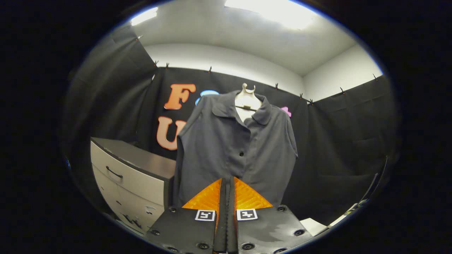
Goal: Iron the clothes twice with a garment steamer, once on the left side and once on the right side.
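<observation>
Risks, going by how things sit right now:

1. Starting with the gripper at bottom centre of the frame: fingers pressed flat together, nothing visibly pinched between them. Probably means no ironing pass possible yet, with the steamer to be picked up first. Easy to fumble if spread too late or clamped off-centre on the handle.
2. Looking at the shirt, dead centre of the frame and just beyond the fingertips: hung loose on a pale hanger form, front mostly closed, one button in view. Likely to swing or bunch up if pushed hard instead of swept lightly. Could also slide off the shoulders if dragged downward.
3. Watching the grey drawer cabinet at lower left: sits right beside the shirt's edge on that side. Good chance of clipping it during the left-side pass, given the tight room there.
4. Keeping count: easy to steam the same half twice and skip the other, so best to use the button placket as the dividing line.
5. Can't tell what the white thing at lower right is; maybe worth steering around.
</observation>
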Demonstrator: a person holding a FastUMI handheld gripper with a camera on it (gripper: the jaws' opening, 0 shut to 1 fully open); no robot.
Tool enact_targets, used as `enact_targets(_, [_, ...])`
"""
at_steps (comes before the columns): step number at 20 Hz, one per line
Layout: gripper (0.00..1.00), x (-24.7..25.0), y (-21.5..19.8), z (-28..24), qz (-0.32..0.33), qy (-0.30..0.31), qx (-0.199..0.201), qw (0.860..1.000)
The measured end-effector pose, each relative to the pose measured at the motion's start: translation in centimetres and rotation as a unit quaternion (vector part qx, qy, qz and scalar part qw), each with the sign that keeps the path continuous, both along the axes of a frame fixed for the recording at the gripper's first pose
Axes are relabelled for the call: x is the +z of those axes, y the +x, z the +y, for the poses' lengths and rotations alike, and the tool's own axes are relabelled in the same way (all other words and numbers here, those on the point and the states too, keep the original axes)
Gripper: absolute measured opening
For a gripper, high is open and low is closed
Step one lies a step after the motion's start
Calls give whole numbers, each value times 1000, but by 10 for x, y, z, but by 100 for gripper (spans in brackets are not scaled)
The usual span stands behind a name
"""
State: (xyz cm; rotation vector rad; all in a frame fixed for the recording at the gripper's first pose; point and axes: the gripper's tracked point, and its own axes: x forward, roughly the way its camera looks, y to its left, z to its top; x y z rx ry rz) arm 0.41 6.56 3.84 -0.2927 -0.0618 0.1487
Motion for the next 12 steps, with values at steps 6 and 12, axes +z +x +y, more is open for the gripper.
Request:
enact_targets(6, [9,-26,-39,-18,-30,-23,-23,999])
enact_targets(12, [9,-20,-20,-54,11,145,-41,988])
